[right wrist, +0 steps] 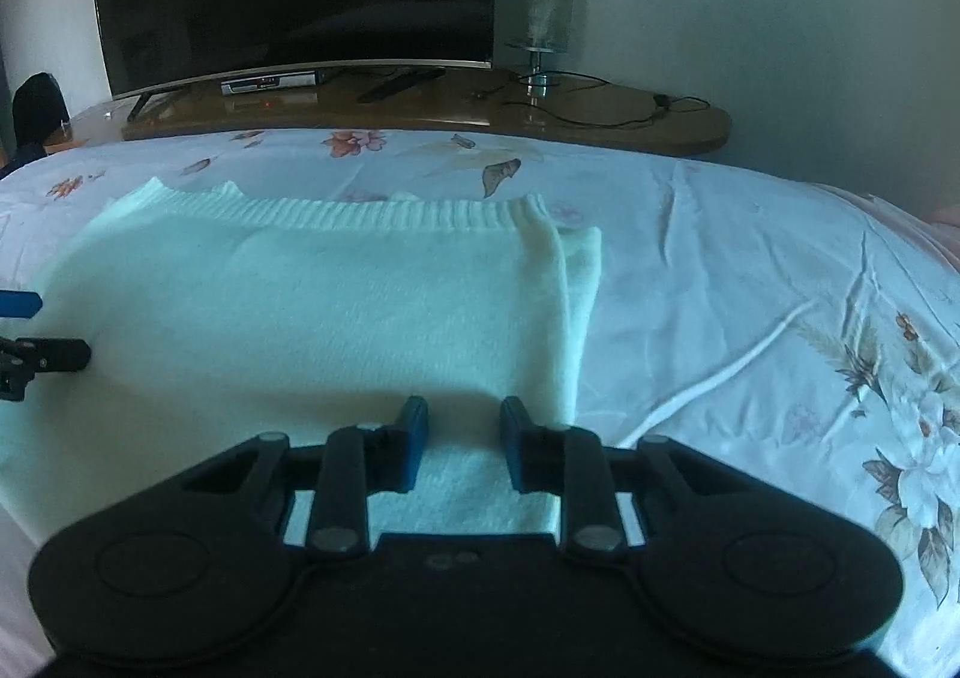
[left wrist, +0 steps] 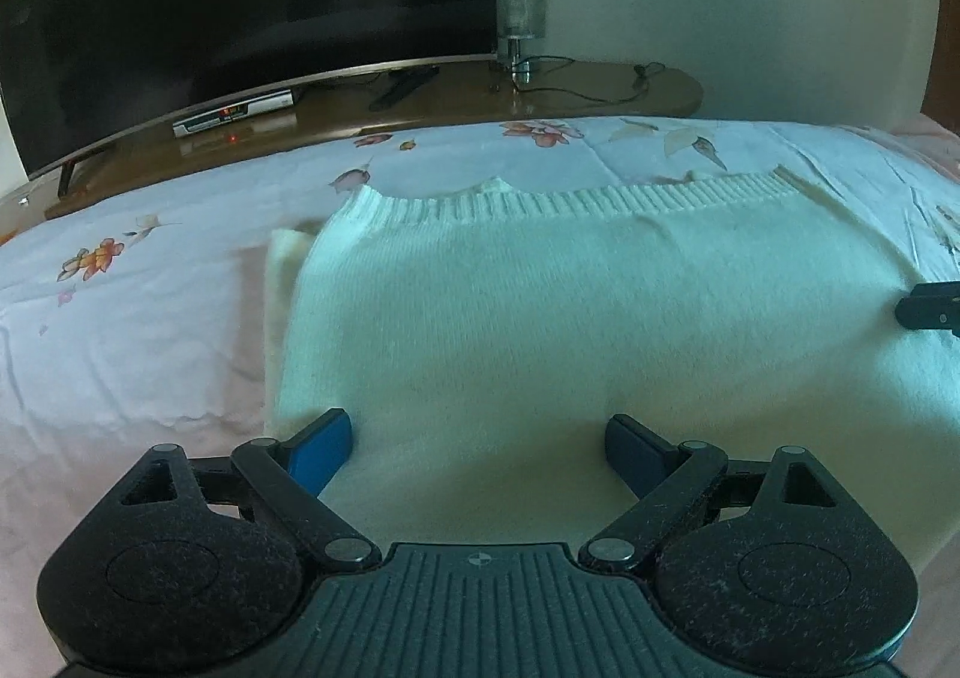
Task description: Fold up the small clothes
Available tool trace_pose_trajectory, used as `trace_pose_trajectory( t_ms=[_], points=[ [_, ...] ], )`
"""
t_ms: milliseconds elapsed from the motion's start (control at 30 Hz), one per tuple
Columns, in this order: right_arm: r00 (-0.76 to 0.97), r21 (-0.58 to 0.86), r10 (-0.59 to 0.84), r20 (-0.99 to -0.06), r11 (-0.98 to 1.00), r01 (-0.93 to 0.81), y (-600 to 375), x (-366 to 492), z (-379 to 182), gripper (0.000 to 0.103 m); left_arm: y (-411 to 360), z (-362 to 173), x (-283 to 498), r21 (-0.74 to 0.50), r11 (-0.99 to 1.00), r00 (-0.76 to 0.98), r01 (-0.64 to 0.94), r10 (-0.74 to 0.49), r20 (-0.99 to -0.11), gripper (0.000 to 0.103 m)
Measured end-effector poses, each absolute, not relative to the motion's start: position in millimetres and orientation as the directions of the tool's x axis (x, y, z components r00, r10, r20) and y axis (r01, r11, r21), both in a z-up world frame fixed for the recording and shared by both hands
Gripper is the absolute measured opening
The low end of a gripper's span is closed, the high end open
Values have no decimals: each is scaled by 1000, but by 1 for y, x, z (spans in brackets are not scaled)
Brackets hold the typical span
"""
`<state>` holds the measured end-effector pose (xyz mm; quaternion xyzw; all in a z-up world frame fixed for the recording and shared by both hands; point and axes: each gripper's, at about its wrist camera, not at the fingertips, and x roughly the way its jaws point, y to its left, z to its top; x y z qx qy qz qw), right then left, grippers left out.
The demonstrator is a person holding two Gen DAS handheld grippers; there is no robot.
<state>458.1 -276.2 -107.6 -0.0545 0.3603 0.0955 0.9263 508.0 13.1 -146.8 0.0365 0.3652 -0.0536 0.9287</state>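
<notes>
Both grippers low over sweater (left wrist: 540,318); fingers (left wrist: 321,447) apart

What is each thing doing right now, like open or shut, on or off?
Left gripper: open, over the sweater.
Right gripper: open, narrower gap.
White knit sweater: flat on the bed, sides folded in.
TV: screen dark.
Set-top box: red display lit.
Lamp: unlit.
</notes>
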Motion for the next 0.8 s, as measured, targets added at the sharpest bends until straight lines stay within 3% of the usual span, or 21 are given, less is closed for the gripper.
trace_pose_trajectory(
  t_ms=[100, 167, 333, 433, 500, 567, 800],
  points=[
    [724, -39, 136, -676, 975, -220, -274, 456, -108, 28, 15, -144, 505, 31, 993, 736, 115, -64, -674, 91],
    [718, -39, 131, -684, 976, -215, -272, 455, -102, 35, 22, -134, 497, -6, 997, 732, 80, -63, -679, 91],
    [737, 13, 196, -647, 969, -246, -272, 431, -82, 34, 60, -115, 448, -290, 956, 753, -38, -163, -638, 91],
    [729, 63, 237, -642, 964, -258, -270, 415, -77, 25, 76, -120, 415, -415, 903, 753, -113, -195, -629, 90],
    [724, 100, 266, -636, 959, -265, -267, 406, -76, 16, 88, -132, 395, -523, 829, 755, -199, -211, -620, 64],
    [714, 139, 290, -637, 955, -264, -263, 402, -74, 14, 100, -151, 378, -651, 708, 756, -274, -260, -601, 61],
    [691, 176, 323, -647, 945, -277, -244, 389, -74, 15, 110, -191, 357, -812, 453, 827, -369, -239, -509, 61]
  ],
)
